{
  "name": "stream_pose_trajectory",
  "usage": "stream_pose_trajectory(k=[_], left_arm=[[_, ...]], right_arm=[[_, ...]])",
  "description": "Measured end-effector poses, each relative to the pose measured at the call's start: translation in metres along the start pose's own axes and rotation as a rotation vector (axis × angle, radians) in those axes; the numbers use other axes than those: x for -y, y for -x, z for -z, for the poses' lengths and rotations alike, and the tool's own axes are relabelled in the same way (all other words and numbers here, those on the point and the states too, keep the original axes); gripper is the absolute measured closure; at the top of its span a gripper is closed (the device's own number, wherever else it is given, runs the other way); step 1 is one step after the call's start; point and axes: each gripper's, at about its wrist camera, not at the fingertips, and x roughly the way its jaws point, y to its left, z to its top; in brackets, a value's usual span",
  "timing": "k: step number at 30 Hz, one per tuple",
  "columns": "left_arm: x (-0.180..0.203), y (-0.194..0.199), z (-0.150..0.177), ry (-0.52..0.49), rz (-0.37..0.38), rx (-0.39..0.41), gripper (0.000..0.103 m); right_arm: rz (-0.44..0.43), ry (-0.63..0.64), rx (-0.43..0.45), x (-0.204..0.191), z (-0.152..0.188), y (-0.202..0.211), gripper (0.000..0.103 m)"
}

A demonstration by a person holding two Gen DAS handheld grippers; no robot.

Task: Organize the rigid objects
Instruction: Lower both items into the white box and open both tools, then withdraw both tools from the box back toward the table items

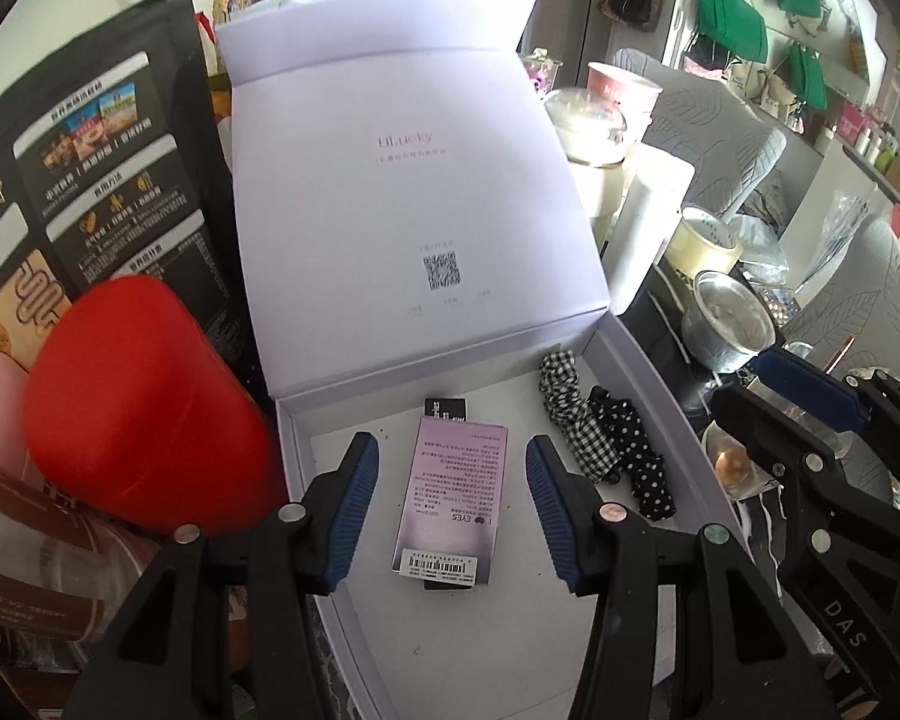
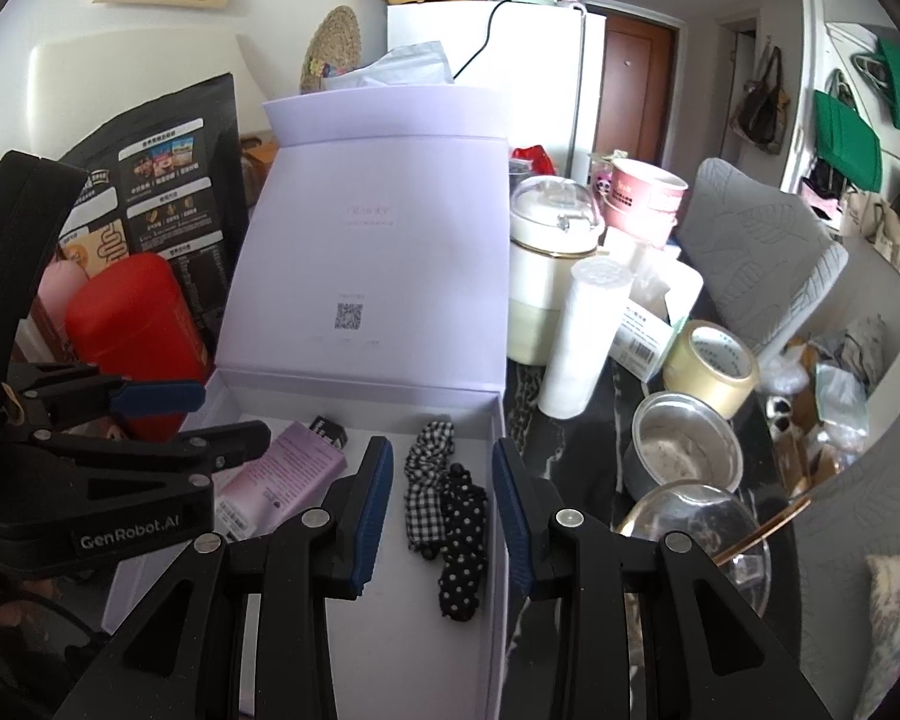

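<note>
Lying flat on the floor of the open lavender gift box [image 1: 630,360], lid standing at twelve o'clock: pink eye-product carton [image 1: 450,498], long axis running six to twelve, barcode end toward six. Hovering released and empty above the carton, left gripper [image 1: 453,510]. Hanging released over the checked scrunchie [image 2: 426,480] and polka-dot scrunchie [image 2: 462,546], right gripper [image 2: 441,510], grasping nothing.

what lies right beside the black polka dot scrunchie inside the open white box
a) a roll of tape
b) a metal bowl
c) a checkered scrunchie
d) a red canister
c: the checkered scrunchie lies against the polka dot scrunchie on the floor of the box; tape, canister and bowl all stand outside it.
</note>
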Motion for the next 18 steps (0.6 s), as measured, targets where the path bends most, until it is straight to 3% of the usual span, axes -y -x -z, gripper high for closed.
stream_pose_trajectory(k=[18], left_arm=[[0.020,0.084,-0.002,-0.044,-0.004,0.135,0.052]], right_arm=[[0.017,0.017,0.115,-0.004,-0.009,0.077,0.069]])
